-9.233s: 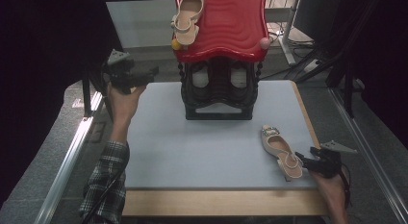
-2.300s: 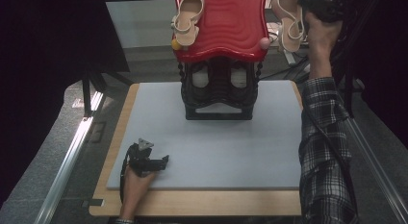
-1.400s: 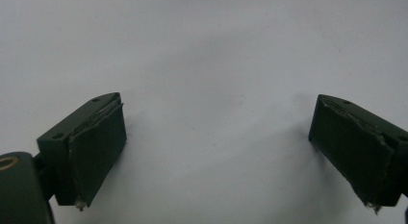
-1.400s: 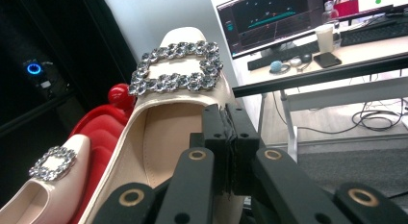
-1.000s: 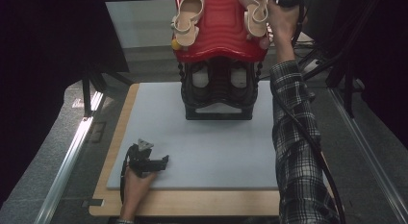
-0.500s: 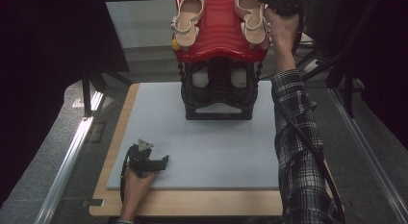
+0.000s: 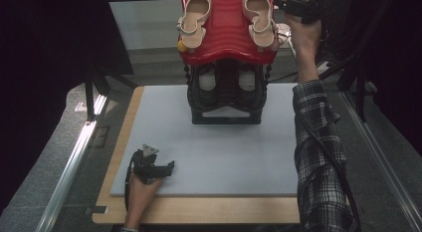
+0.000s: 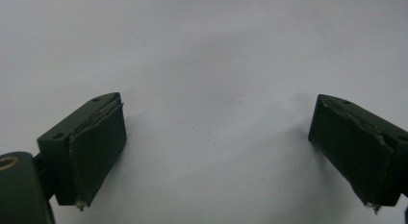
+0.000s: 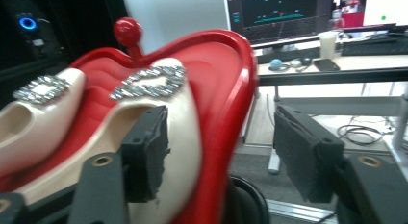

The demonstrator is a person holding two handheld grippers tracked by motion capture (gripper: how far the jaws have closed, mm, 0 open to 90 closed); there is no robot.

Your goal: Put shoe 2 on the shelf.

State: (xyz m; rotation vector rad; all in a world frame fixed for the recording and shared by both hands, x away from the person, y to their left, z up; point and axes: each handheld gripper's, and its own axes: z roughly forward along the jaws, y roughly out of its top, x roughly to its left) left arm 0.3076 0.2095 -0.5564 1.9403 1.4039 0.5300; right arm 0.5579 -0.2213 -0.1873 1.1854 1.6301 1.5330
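Two beige slingback shoes with glittering buckles lie on the red top shelf (image 7: 226, 40) of a shoe rack: the left shoe (image 7: 191, 20) and the right shoe (image 7: 260, 18). My right gripper (image 7: 291, 5) hovers just right of the right shoe (image 9: 185, 118). Its jaws have just been opening and stand open. One jaw is beside the shoe, the other past the shelf's red rim (image 9: 238, 113), and no pad presses on anything. My left gripper (image 7: 168, 168) rests on the grey mat (image 7: 224, 152), open (image 8: 216, 152) and empty.
The rack's black lower part (image 7: 226, 95) holds another pair and stands at the mat's far edge. A wooden board (image 7: 199, 211) lies under the mat. Behind the rack are a desk with a monitor (image 9: 279, 15), a cup (image 9: 328, 43) and floor cables (image 9: 358, 132).
The right gripper set the second shoe on the red shelf, opened its jaws off it and drew back slightly to the right. The left gripper stayed still.
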